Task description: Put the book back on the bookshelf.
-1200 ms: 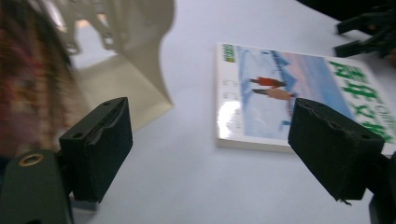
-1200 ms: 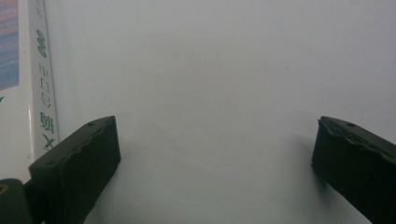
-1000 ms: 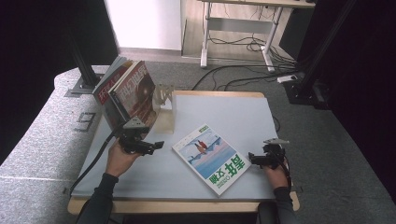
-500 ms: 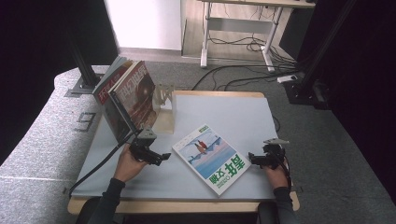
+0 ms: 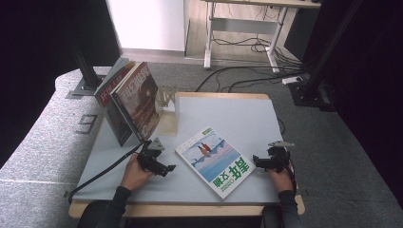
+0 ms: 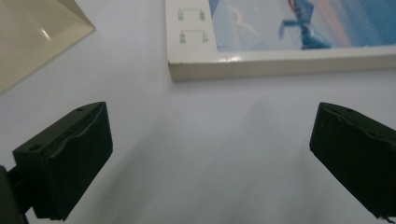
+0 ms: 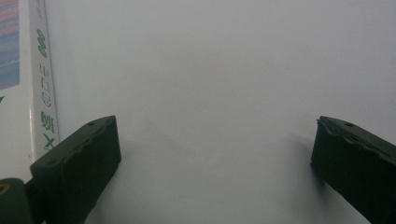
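A magazine (image 5: 219, 160) with a blue-and-white cover lies flat in the middle of the grey table (image 5: 237, 111). My left gripper (image 5: 169, 167) sits low over the table just left of it, jaws pointing at its left edge. They have just been opening and stand wide apart with nothing between them. In the left gripper view the open left gripper (image 6: 210, 158) has the magazine's corner (image 6: 289, 32) just beyond it. My right gripper (image 5: 256, 162) rests by the magazine's right edge, also open and empty. The right gripper view has the right gripper (image 7: 215, 163) over bare table, with the magazine's edge (image 7: 28, 70) at the left.
Several books (image 5: 135, 102) stand leaning in a clear acrylic holder (image 5: 167, 107) at the back left of the table. A corner of that holder (image 6: 32, 37) appears in the left gripper view. Cables trail from both grippers toward the near edge.
My left hand has come down and moved right, away from the standing books toward the magazine's left edge. The right hand has stayed where it was.
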Available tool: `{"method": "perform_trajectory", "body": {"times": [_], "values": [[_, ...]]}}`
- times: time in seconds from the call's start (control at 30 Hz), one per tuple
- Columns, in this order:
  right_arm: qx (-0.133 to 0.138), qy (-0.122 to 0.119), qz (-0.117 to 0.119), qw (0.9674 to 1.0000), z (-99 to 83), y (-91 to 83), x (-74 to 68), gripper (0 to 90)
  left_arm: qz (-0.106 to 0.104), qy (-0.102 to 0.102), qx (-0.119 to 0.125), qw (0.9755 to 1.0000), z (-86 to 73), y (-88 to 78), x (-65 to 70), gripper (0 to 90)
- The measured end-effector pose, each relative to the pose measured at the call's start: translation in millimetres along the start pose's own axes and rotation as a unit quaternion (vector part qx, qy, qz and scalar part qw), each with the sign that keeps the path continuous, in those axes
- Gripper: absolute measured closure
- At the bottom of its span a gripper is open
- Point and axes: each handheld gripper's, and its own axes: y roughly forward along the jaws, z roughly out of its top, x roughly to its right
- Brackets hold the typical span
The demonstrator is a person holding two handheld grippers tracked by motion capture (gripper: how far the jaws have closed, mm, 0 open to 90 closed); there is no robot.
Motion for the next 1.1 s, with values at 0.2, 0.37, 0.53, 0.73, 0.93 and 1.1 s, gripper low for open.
{"method": "perform_trajectory", "body": {"times": [0.2, 0.37, 0.53, 0.73, 0.93, 1.1], "values": [[0.000, 0.000, 0.000, 1.0000, 0.0, 0.0, 0.0, 1.2, -0.009, 0.002, -0.021, 0.9997, -5.7, 11.9, 2.8, 0.0], [0.000, 0.000, 0.000, 1.0000, 0.0, 0.0, 0.1, 1.2, 0.009, 0.012, -0.016, 0.9998, -7.7, 14.2, 7.2, 0.0], [0.000, 0.001, 0.002, 1.0000, 0.0, 0.1, 0.4, 1.2, 0.011, 0.014, -0.017, 0.9997, -7.9, 14.5, 7.6, 0.0], [-0.001, 0.001, 0.002, 1.0000, 0.1, 0.1, 0.5, 1.1, 0.011, 0.014, -0.017, 0.9997, -7.9, 14.6, 7.8, 0.0], [0.000, 0.001, 0.005, 1.0000, 0.2, -0.2, 0.6, 1.5, 0.010, 0.013, -0.017, 0.9997, -7.8, 14.6, 7.6, 0.0], [0.007, -0.011, 0.014, 0.9998, -0.1, -1.7, -1.1, 2.5, 0.010, 0.012, -0.017, 0.9997, -7.7, 14.5, 7.4, 0.0]]}}
